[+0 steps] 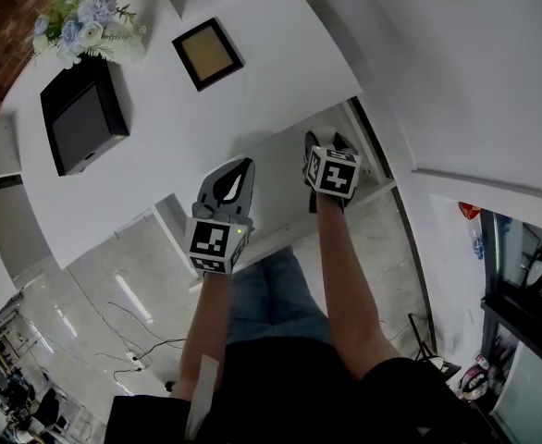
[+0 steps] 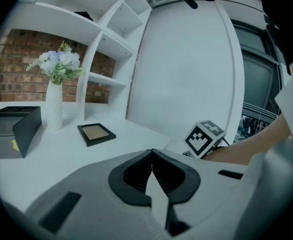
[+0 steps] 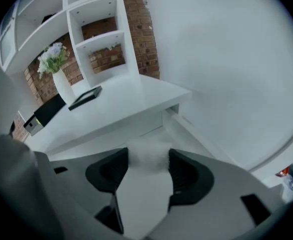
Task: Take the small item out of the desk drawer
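**Small item between my right jaws at the drawer**

I am holding my right gripper with its jaws standing wide. The pads are pressing on either side of the small item, a pale, fuzzy lump too blurred to make out further. It is sitting between those jaws just in front of the drawer, which is standing pulled out under the white desk. I am holding my left gripper beside it at the desk's front edge, jaws pressed together with nothing between them. A framed picture and a vase of flowers are standing farther back on the desk.
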### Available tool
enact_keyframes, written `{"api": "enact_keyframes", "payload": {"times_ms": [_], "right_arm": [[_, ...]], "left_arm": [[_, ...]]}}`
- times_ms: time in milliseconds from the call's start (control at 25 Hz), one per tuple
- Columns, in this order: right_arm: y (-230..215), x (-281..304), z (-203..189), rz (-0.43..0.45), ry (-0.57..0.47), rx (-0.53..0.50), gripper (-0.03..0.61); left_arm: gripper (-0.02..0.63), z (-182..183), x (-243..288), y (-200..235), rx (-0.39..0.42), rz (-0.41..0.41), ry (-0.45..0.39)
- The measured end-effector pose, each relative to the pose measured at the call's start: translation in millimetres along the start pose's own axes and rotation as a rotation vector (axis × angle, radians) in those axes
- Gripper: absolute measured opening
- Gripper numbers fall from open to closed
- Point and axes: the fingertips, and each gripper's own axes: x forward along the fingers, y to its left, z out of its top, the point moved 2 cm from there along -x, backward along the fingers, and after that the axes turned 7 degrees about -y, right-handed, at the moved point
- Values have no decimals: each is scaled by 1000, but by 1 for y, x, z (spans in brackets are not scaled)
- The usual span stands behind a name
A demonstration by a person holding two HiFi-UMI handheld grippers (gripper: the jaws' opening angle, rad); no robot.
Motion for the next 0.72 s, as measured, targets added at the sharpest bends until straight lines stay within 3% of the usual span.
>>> {"api": "enact_keyframes", "payload": {"times_ms": [160,320,520,720], "right_arm": [[-1,-49,37,36,-159,46,250],[4,-110,91,130,-405,57,250],[16,-192,153,209,-663,16,252],[21,-248,182,217,-849,-51,252]], "left_arm": [[9,27,-9,3,22,18,-49],[9,64,-21,10,54,42,-117],[9,119,-40,9,111,62,-213],[9,159,-53,8,154,79,-283]]}}
